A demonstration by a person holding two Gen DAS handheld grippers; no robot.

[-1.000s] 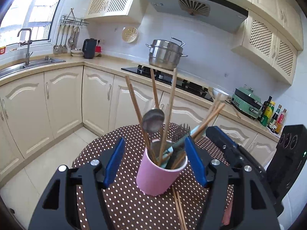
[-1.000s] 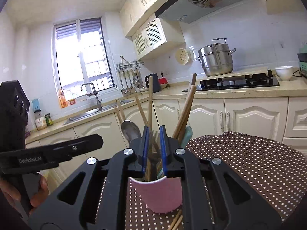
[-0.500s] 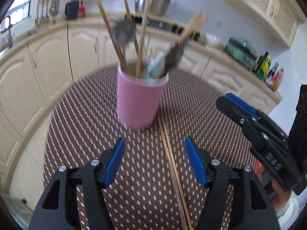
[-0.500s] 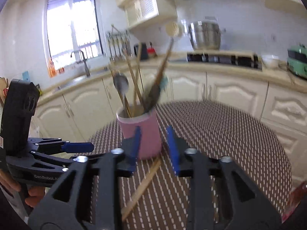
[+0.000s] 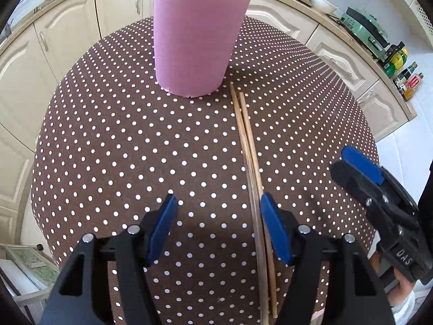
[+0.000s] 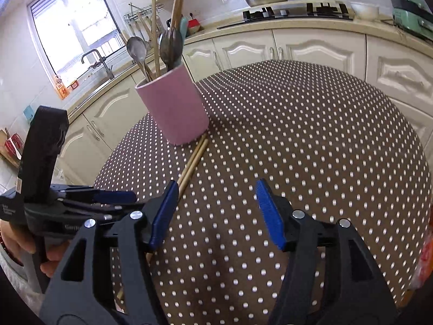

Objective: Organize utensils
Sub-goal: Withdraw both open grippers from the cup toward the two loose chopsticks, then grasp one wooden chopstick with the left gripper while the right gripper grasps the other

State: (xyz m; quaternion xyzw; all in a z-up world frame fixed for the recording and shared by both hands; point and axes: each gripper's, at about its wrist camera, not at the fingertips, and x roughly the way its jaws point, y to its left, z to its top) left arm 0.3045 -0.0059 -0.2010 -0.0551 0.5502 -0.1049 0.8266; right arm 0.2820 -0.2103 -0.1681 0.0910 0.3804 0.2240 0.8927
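Both cameras tipped down since a second ago, so the pink cup [image 5: 197, 40] moved from bottom centre to the top of the left wrist view. Two chopsticks [image 5: 250, 157] lie below it on the dotted tablecloth [image 5: 121, 140]. Left gripper [image 5: 219, 222] is released and empty; right gripper [image 6: 216, 211], clenched before, is opening on nothing. Lettering reads "DAS" lower right.

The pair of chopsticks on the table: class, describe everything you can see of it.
The chopsticks are two slim, light wooden sticks lying flat and side by side on the dotted tablecloth. Their far tips end beside the pink cup's base; whether they touch it is unclear. No gripper holds them; they run close along one blue pad of the left gripper.
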